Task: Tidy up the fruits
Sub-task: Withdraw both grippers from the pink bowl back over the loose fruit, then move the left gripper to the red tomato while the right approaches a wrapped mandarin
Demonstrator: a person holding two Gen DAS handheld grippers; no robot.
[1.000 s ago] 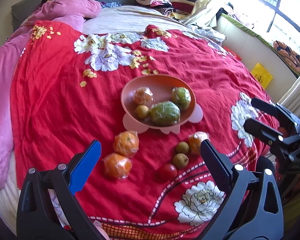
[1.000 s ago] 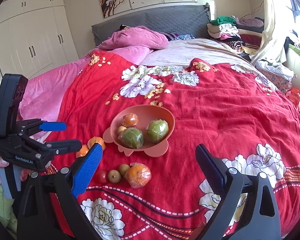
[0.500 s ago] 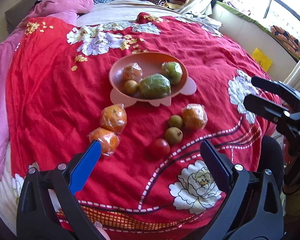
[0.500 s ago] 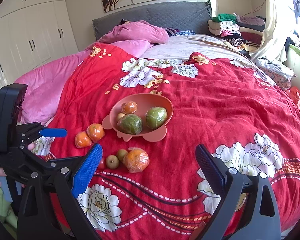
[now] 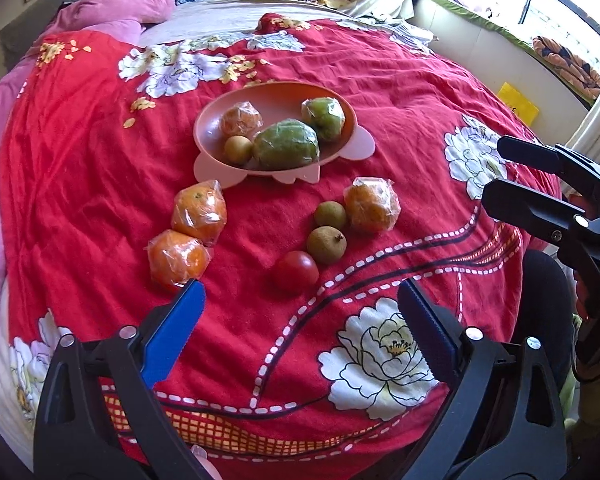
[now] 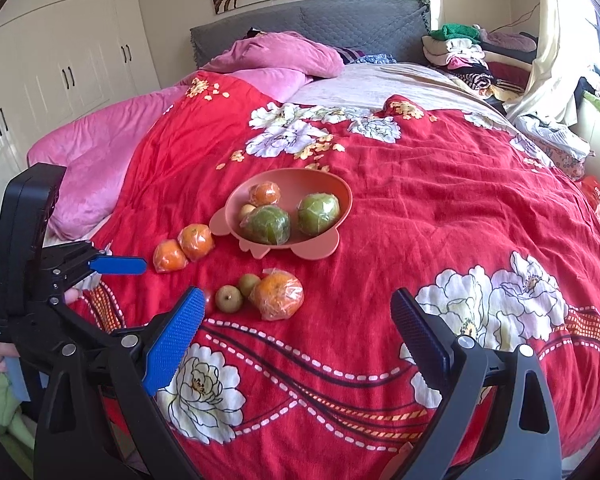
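I hold my left gripper [image 5: 300, 308] tilted steeply down over the near edge of the red bedspread [image 5: 400, 92], its jaws wide apart and just now narrowing a little, with nothing pressed between them. The red tomato [image 5: 295, 271] lies on the cloth just ahead of the gap, and the nearer wrapped orange [image 5: 178, 257] sits beside my blue left pad. My right gripper [image 6: 296, 312] points down less steeply from the bed's near edge, jaws spread and empty; a wrapped orange [image 6: 278, 295] and two small brown fruits [image 6: 229, 298] lie ahead of it. The pink bowl [image 5: 212, 124] rests mid-bed, holding two green fruits, an orange and a small yellow one.
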